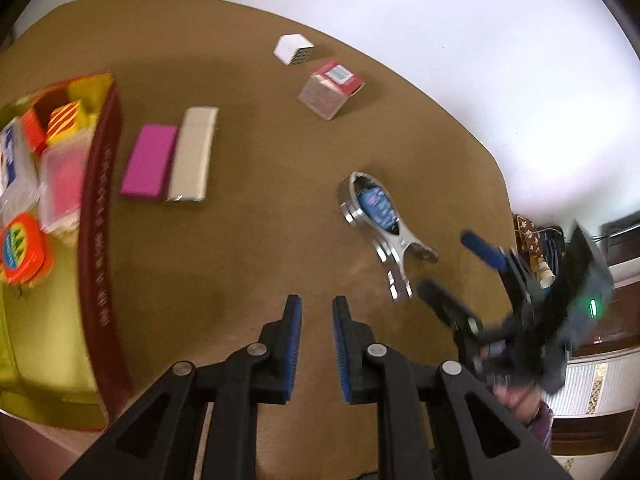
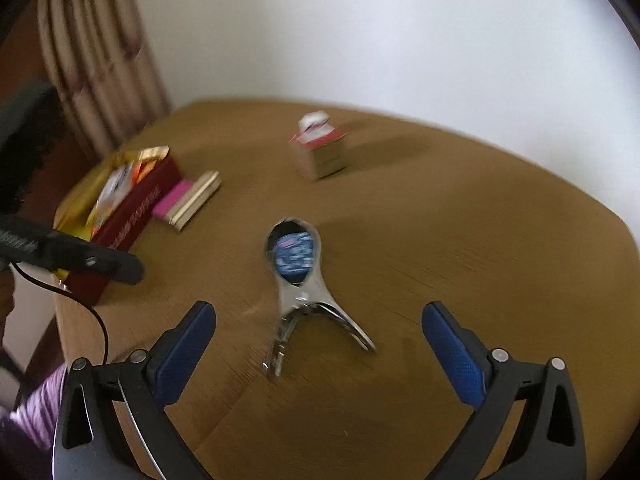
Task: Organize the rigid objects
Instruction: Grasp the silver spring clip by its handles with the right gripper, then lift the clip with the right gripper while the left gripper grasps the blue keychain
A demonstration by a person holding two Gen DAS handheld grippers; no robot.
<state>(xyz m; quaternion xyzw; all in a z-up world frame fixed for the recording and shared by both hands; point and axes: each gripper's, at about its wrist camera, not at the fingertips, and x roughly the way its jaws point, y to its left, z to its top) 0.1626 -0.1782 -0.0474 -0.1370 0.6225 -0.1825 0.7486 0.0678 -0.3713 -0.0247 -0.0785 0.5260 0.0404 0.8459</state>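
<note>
A shiny metal clip (image 1: 376, 216) with a blue label in its oval head lies on the brown table (image 1: 248, 248). My left gripper (image 1: 317, 312) is shut with nothing between its blue pads, hovering above bare table to the left of the clip. My right gripper (image 2: 318, 307) is open wide, and the clip (image 2: 298, 264) lies just ahead with its splayed handles between the fingertips, untouched. In the left wrist view the right gripper (image 1: 460, 276) appears blurred beside the clip's handles. A red-topped carton (image 1: 330, 90) and a white cube box (image 1: 294, 49) stand farther back.
A dark red box with yellow lining (image 1: 98, 240) at the left holds several packets and an orange round tin (image 1: 22, 248). A magenta flat box (image 1: 149, 162) and a beige one (image 1: 194, 154) lie beside it. Curtain (image 2: 100, 52) and white wall stand behind; the table's rounded edge (image 2: 600, 216) is at the right.
</note>
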